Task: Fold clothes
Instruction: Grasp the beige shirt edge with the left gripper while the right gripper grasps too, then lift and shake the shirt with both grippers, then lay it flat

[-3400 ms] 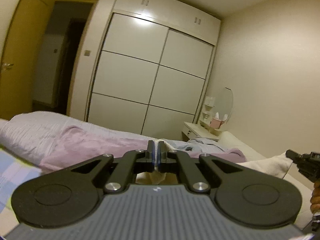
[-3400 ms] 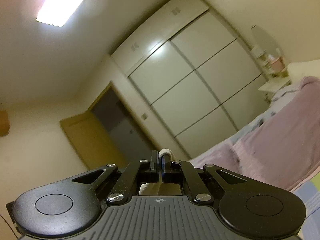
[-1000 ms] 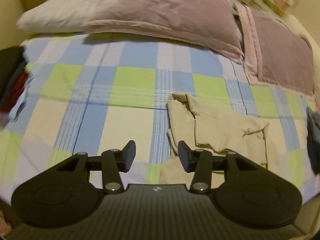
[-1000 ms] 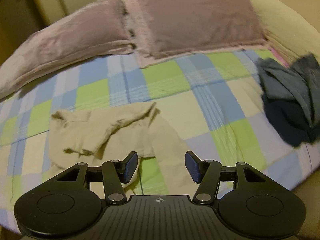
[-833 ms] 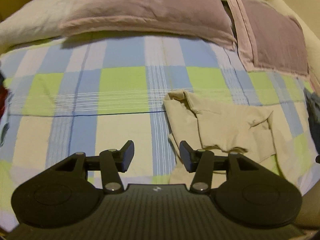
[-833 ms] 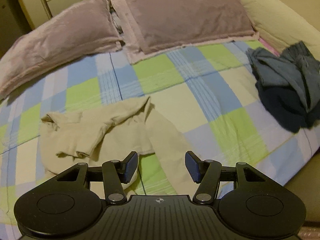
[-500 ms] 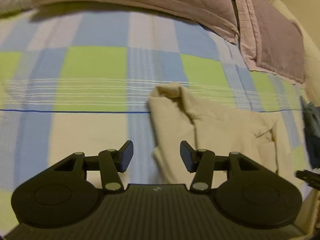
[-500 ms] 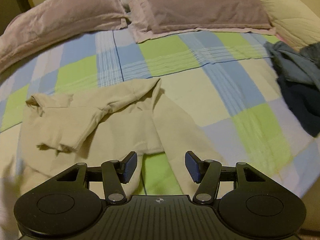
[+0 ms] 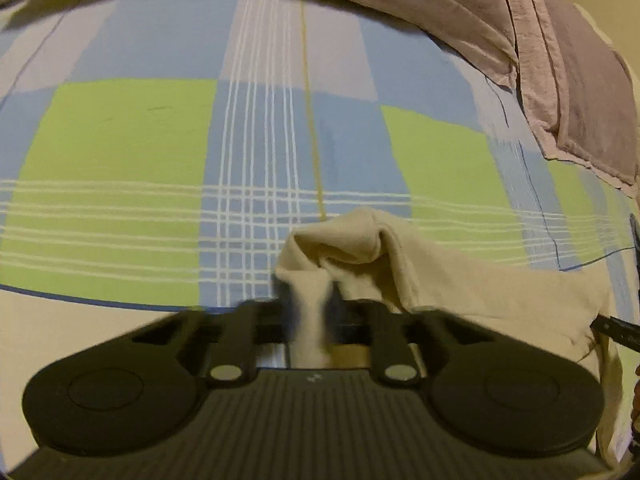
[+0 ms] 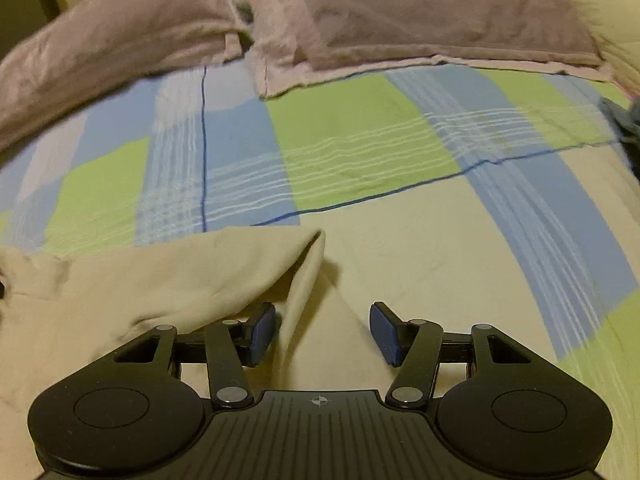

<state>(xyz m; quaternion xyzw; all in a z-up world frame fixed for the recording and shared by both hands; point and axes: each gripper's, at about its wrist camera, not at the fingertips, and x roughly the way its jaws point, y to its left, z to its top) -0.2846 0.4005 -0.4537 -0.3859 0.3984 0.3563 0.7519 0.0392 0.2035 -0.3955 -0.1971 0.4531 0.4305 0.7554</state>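
Note:
A crumpled beige garment (image 9: 472, 288) lies on the checked bedspread (image 9: 120, 152). In the left wrist view my left gripper (image 9: 310, 304) is down on the garment's left corner, with a strip of beige cloth between its blurred, closing fingers. In the right wrist view the garment (image 10: 168, 280) spreads to the left. My right gripper (image 10: 324, 328) is open, its blue pads either side of a raised fold of the cloth.
Two mauve pillows (image 10: 400, 8) lie along the head of the bed, also in the left wrist view (image 9: 568, 80). A dark blue heap of clothes (image 10: 628, 128) sits at the bed's right edge.
Both grippers have dropped from room height to the bed and moved in on the beige garment. The left gripper has closed from open onto the cloth's corner. The right stays open.

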